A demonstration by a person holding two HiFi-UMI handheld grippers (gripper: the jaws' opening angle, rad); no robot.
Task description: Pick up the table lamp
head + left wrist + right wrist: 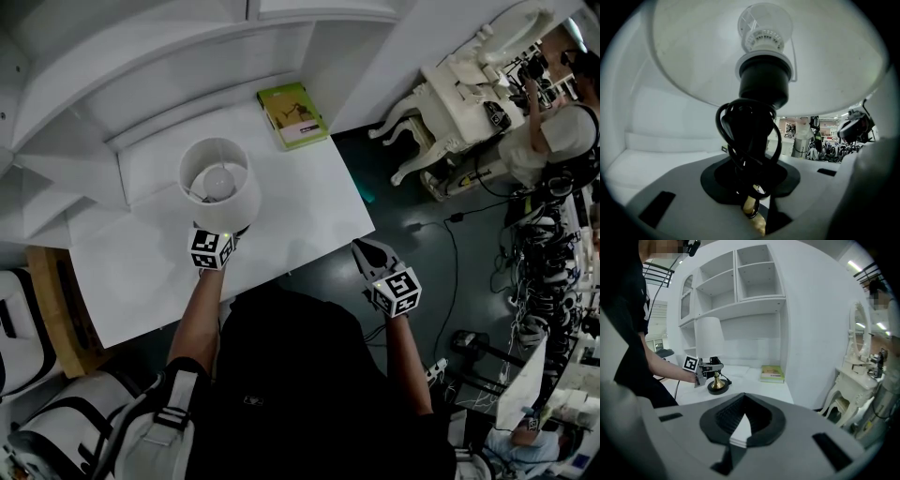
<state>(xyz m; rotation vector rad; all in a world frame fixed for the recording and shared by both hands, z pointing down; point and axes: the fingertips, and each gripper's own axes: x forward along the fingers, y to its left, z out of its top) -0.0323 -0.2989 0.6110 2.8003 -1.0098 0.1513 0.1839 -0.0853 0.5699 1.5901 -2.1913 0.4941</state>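
Observation:
The table lamp (220, 192), with a white drum shade, stands on the white table (309, 197). In the right gripper view its brass foot and black base (717, 387) rest on the tabletop. My left gripper (217, 242) reaches in under the shade. In the left gripper view its jaws are shut (752, 187) on the lamp's stem (752, 140), which is wrapped in black cord; the bulb socket (764, 84) rises above. My right gripper (367, 251) hangs off the table's front right corner, over the dark floor. Its jaws (743, 401) are together with nothing between them.
A green book (292, 114) lies at the table's back right. White shelving (740, 282) rises behind the table. A cream dressing table with a mirror (469, 84) stands to the right. A person (553, 131) and cables on the floor are beyond it.

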